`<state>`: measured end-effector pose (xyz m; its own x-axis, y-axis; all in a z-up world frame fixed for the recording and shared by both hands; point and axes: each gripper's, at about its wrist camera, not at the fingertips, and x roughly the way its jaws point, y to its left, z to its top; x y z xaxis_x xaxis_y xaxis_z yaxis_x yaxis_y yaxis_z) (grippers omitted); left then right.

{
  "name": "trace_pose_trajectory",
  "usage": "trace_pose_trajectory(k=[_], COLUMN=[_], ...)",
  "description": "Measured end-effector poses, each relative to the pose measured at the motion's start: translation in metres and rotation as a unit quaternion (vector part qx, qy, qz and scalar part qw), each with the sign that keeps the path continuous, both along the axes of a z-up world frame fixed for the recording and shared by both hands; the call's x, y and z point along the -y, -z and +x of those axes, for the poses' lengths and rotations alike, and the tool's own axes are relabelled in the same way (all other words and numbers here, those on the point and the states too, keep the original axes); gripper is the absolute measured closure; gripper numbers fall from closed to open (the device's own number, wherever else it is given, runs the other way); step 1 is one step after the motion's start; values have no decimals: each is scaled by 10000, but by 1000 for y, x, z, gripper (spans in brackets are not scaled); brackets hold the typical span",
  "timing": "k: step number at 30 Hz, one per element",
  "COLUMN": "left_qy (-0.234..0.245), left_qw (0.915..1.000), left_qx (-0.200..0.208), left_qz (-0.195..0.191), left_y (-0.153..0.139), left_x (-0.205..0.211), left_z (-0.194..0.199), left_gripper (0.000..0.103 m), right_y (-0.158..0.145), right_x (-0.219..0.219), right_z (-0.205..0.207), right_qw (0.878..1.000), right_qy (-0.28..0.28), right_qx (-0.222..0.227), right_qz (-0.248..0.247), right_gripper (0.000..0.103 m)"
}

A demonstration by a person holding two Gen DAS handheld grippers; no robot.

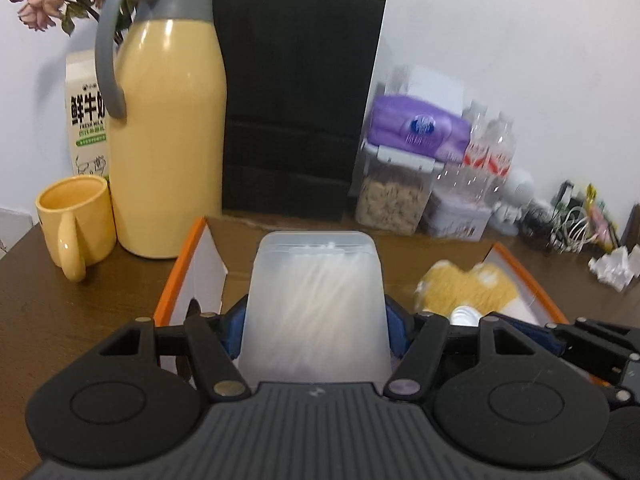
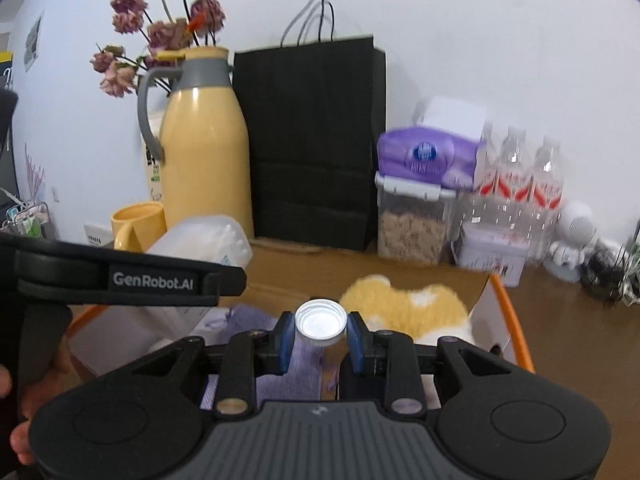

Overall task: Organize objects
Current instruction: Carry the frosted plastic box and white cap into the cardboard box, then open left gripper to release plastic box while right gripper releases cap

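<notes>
Between our left hand-held gripper (image 1: pixel 316 332) pads, we are clamping a translucent tub (image 1: pixel 316 300) lengthwise over the box (image 1: pixel 176 276); our right hand-held gripper (image 2: pixel 321 338) is pinching a capped bottle (image 2: pixel 321 322) alongside.

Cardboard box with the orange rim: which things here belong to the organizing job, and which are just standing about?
In the job:
- left claw shut on translucent cotton swab box
- right claw shut on small white-capped bottle
- cardboard box, holding yellow plush toy and purple cloth

Standing about:
- yellow thermos jug
- yellow mug
- black paper bag
- milk carton
- water bottles
</notes>
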<state>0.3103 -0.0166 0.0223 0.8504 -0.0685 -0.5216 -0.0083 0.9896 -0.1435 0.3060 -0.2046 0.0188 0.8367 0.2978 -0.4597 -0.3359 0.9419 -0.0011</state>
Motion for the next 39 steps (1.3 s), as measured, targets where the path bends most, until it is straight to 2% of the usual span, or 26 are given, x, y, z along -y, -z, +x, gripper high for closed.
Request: trace_pose_trajectory(k=[10,11,12,13,14,15,16,22,32,39], left_qy=[-40,-77,-97,-125,-145,-150,-153,-211,-178,-57], left_qw=[9996,9995,9995,9994,9993,9992,9990,9987,9987,9978], left_qx=[-106,-112,-100,-84,-45,-2,60,69,215,553], left_qz=[257,278,293,310,337,373,421,457,433,358], left_y=[7,7,7,7,6,5,4,2,-7,-25], left_x=[3,2,2,2,1,1,2,2,2,6], left_z=[-5,-4,-4,-4,-5,-6,-9,-10,-18,-38], left_gripper=[36,33,23,17,5,0,0,0,0,0], right_y=[10,11,11,11,11,12,12,9,9,-2], right_x=[6,6,6,7,7,8,9,11,10,13], right_z=[3,3,2,3,3,2,2,0,1,-12], right_qw=[9998,9998,9998,9998,9997,9997,9997,9996,9994,9995], right_qy=[79,89,102,110,127,148,176,234,279,278], right_qx=[-162,-166,-169,-186,-197,-191,-179,-139,-189,-93], right_qz=[-27,-36,-39,-36,-33,-29,-20,99,118,69], right_gripper=[76,76,75,67,61,44,28,0,0,0])
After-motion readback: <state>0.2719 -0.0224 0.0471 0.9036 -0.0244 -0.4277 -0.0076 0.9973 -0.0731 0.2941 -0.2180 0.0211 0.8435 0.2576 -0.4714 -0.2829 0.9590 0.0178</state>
